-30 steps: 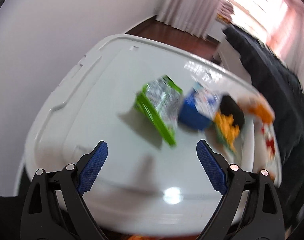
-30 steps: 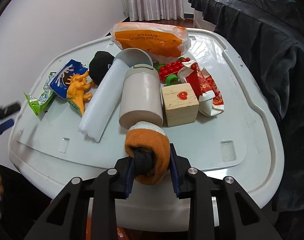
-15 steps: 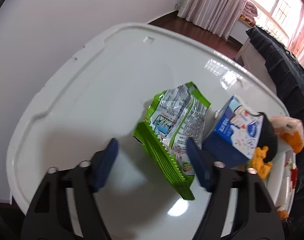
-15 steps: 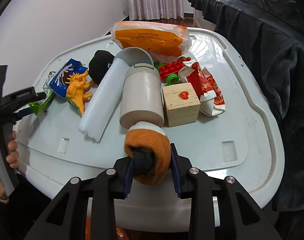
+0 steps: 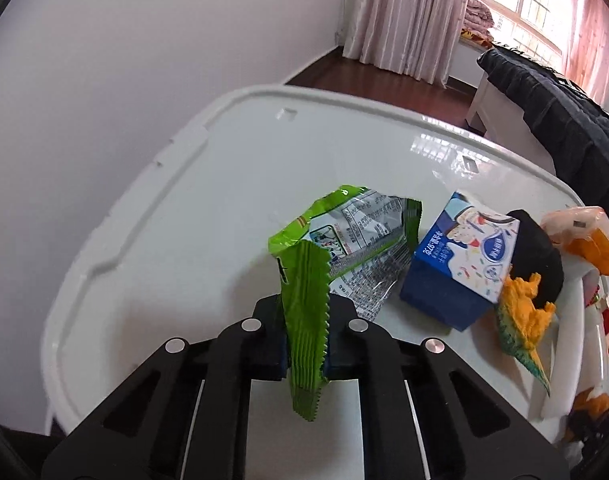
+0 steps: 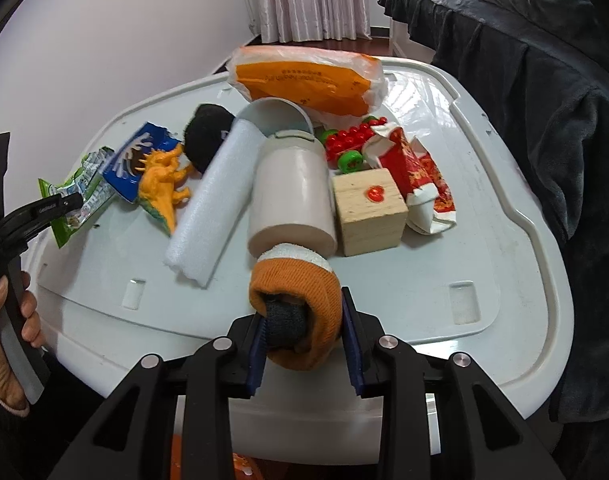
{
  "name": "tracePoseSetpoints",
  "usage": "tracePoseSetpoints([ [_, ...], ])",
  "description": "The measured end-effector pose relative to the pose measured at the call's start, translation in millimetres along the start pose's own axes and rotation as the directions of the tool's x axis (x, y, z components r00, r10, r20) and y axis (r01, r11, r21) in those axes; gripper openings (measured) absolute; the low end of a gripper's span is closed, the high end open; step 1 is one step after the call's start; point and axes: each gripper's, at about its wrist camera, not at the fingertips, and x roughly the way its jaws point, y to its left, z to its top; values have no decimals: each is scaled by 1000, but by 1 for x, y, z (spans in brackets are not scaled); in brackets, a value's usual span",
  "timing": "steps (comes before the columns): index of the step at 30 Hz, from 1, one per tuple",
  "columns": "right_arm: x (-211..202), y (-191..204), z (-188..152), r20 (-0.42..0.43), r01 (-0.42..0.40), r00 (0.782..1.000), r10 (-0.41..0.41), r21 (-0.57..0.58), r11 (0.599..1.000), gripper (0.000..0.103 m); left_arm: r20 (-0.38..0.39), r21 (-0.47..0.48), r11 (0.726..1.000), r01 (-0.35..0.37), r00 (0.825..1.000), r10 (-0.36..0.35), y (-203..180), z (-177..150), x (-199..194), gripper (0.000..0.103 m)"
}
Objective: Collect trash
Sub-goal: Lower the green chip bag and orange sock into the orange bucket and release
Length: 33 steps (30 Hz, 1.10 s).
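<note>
Left gripper (image 5: 306,350) has just clamped down: jaws have been closing and are now pinched tight on the crimped end of the green snack wrapper (image 5: 344,248). No gap left between them. The rest of the wrapper trails fwd over the white bin lid (image 5: 208,208), near the lid's left edge as the right wrist cam sees it, its far end just beside the blue milk carton (image 5: 460,264). So step in hand: pickup of the first bit of trash, grip made, lift not yet done.

Right gripper (image 6: 302,334) sits at the lid's near edge, jaws closed on an orange and grey sock roll (image 6: 296,304) — held snug, not squashed flat. That's not obvious trash, imo.

Next move, as I read it: raise the wrapper straight off the lid w/o dragging it into the carton or the orange toy dinosaur (image 6: 164,184) just behind it. Wrapper's thin and floppy, held by one end only, so it'll likely dangle and swing. Where it goes I can't tell; no trash bin or bag shows in either view.

More trash candidates are left: the carton, the red and white wrapper (image 6: 420,184) towards the lid's right edge, and the orange plastic bag (image 6: 308,80) at the far edge.
</note>
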Motion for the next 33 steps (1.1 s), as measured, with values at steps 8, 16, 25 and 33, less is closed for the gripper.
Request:
tracePoseSetpoints([
  [8,-27,21,-3,86,-56,994,61,-66,996,32,82,46,998,-35,996,31,16,-1,-63,10],
  [16,-79,49,-31,84,-178,978,188,-115,977,32,112,173,981,84,988,-104,35,-34,-158,10],
  [25,-131,80,-80,42,-249,965,260,-168,954,32,-94,355,921,162,986,-138,30,-127,-188,10],
  [33,-88,81,-124,-168,-277,951,261,-76,958,33,-322,435,875,215,944,-72,0,-178,-141,10],
])
